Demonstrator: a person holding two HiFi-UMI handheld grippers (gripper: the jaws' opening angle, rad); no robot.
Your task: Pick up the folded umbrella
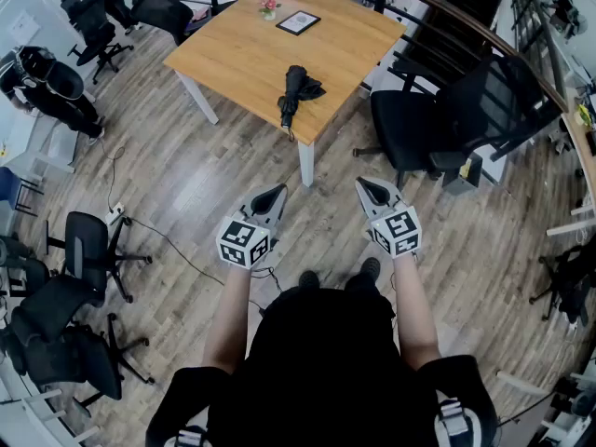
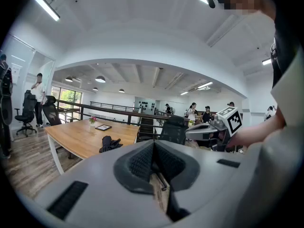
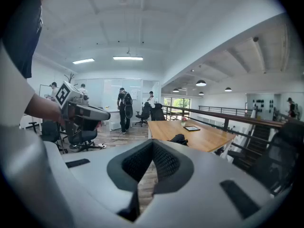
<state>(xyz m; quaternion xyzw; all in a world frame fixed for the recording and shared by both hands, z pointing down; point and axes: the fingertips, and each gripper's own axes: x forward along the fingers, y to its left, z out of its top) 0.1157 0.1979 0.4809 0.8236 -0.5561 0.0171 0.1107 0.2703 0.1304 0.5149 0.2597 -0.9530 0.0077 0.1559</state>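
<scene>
A black folded umbrella point(image 1: 293, 91) lies on the wooden table point(image 1: 242, 49), close to its near corner. It also shows in the left gripper view as the umbrella point(image 2: 109, 143) and in the right gripper view as the umbrella point(image 3: 179, 138). My left gripper point(image 1: 277, 193) and right gripper point(image 1: 366, 186) hang over the floor, well short of the table, both pointing toward it. Both are shut with nothing between the jaws. In its own view the left gripper point(image 2: 154, 144) shows closed jaws, and so does the right gripper point(image 3: 153, 146).
A black office chair point(image 1: 447, 124) stands right of the table. A picture frame point(image 1: 298, 22) and a small flower pot point(image 1: 269, 8) sit at the table's far side. More chairs point(image 1: 88, 245) and a floor cable point(image 1: 163, 240) lie at the left. People stand in the background.
</scene>
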